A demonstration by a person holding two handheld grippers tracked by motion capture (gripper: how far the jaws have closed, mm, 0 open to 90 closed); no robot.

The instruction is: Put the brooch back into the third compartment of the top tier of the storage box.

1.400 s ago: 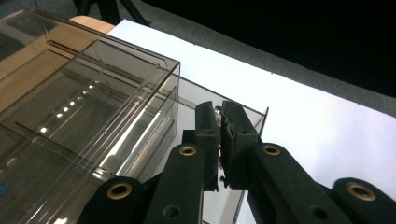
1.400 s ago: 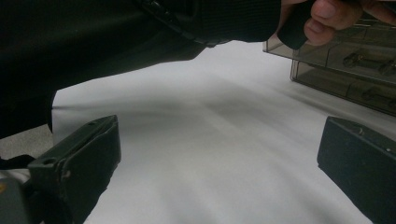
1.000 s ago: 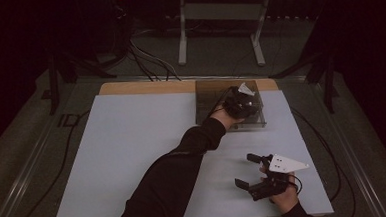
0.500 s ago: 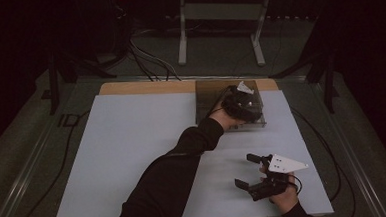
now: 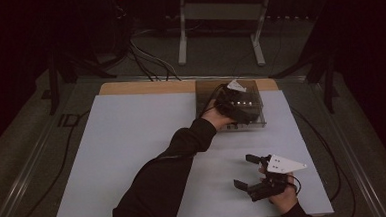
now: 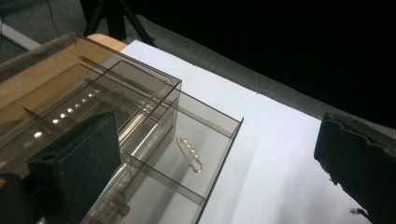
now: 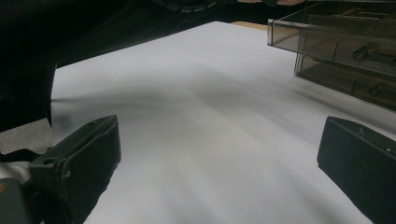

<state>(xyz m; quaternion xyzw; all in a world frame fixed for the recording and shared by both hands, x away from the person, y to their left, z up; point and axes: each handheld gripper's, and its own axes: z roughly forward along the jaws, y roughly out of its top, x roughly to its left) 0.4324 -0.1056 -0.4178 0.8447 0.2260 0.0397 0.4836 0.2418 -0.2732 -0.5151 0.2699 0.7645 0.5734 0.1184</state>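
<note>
A smoky clear drawer box [image 5: 253, 98] stands at the back right of the white sheet [image 5: 133, 156]. My left gripper [image 5: 238, 110] is over its front. In the left gripper view the box [image 6: 70, 93] has one drawer [image 6: 219, 140] slid out, and a small gold pin with pale beads [image 6: 189, 154] lies in it. The left gripper [image 6: 217, 140] has just been opening its jaws; they stand wide, no pad pressing on anything. My right gripper [image 5: 249, 173] rests open near the front right, nothing between its fingers. Its own view shows the right gripper [image 7: 219, 149] above bare sheet, the box [image 7: 336, 42] farther off.
A wooden board [image 5: 145, 87] shows behind the sheet. Cables [image 5: 148, 61] and a metal stand [image 5: 216, 17] lie on the floor beyond the table. The person's dark sleeve [image 5: 164, 180] crosses the sheet's middle.
The left gripper has shifted slightly left and up at the box. The right hand and its gripper have stayed still.
</note>
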